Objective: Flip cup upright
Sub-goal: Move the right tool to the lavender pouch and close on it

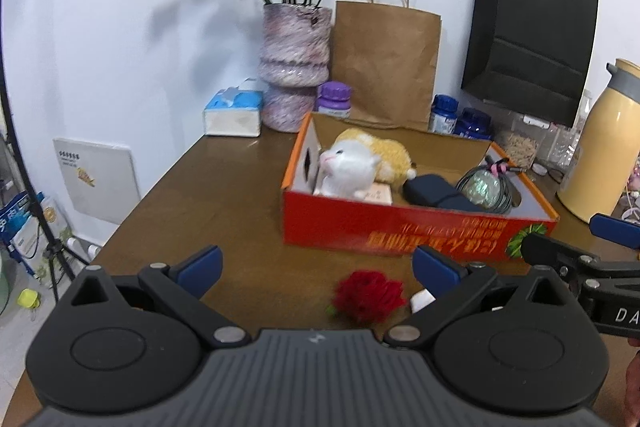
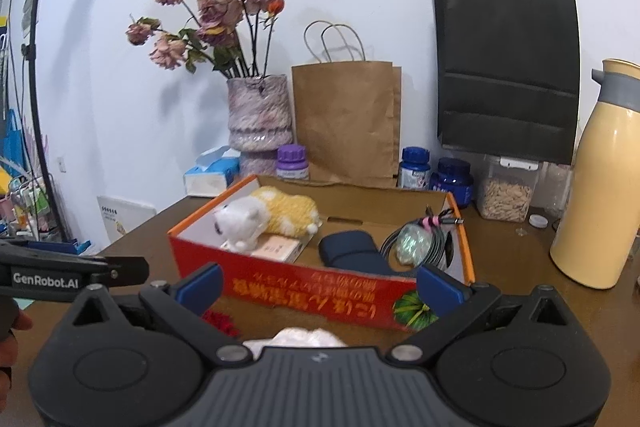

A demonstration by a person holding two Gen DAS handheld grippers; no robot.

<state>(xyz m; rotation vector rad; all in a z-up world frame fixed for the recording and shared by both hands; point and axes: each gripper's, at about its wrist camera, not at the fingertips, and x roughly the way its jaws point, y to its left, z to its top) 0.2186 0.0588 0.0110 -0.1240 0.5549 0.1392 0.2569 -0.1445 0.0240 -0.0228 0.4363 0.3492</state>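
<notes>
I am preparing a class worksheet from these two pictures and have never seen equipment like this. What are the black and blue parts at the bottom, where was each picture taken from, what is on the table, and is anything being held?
There is no robot here: a person holds a two-finger gripper in each hand, and each gripper carries a wide-angle camera looking forward along its fingers. One picture comes from the left gripper, the other from the right gripper.

On the brown table stands a red box holding a plush toy, with a red flower lying in front of it. A vase, paper bags and a cream flask stand behind.

Both grippers are open and hold nothing. A small white object by the flower may be the cup, though it is mostly hidden.
</notes>
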